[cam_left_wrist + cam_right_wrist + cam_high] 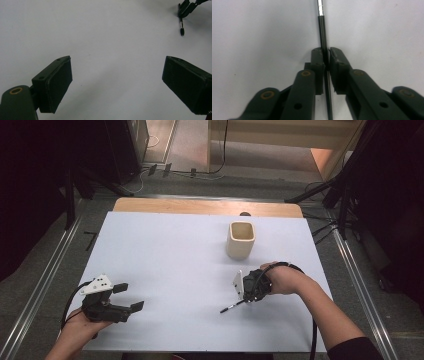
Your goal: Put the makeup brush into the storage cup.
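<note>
A thin black pen (pixel 322 27) with a silver band lies low over the white table (pixel 175 255). My right gripper (pixel 326 53) is shut on its shaft, and the pen's tip (pixel 225 310) sticks out toward the lower left in the high view. The right gripper (pixel 245 299) sits at the table's right front, below a cream square cup (pixel 241 240) that stands upright. Over the front left corner, my left gripper (pixel 129 296) stands open with nothing between its jaws (pixel 117 75). From there the pen (pixel 181 27) and the right gripper (pixel 186 7) show far off at the upper right.
A wooden strip (pixel 200 207) runs along the table's far edge. Metal rails (pixel 45 285) flank the table on both sides, with black stands and cables (pixel 340 195) on the floor beyond. A black cable (pixel 314 335) trails from the right gripper along the forearm.
</note>
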Demonstrator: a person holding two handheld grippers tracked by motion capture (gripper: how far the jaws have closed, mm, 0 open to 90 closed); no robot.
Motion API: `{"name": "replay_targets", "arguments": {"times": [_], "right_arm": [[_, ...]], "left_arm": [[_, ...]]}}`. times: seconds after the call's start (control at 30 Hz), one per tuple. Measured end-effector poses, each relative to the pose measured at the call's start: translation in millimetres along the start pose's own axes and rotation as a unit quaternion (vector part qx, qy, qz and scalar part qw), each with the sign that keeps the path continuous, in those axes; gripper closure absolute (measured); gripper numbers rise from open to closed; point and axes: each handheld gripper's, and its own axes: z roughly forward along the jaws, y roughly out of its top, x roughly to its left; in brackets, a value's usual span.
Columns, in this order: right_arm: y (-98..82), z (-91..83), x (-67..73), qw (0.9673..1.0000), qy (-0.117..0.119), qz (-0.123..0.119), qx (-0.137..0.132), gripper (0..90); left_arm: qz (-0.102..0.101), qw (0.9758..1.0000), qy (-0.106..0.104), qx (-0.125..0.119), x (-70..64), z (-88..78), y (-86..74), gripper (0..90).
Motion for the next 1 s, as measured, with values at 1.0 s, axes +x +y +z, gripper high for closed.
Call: {"name": "replay_targets", "arguments": {"times": [1.0], "right_arm": [[-7.0, -18.9, -1.8, 0.9982, 0.006, 0.047, -0.038, 85.8]], "left_arm": [[-0.002, 1.0, -0.003, 0.001, -0.2, 1.5, 1.0, 9.5]]}}
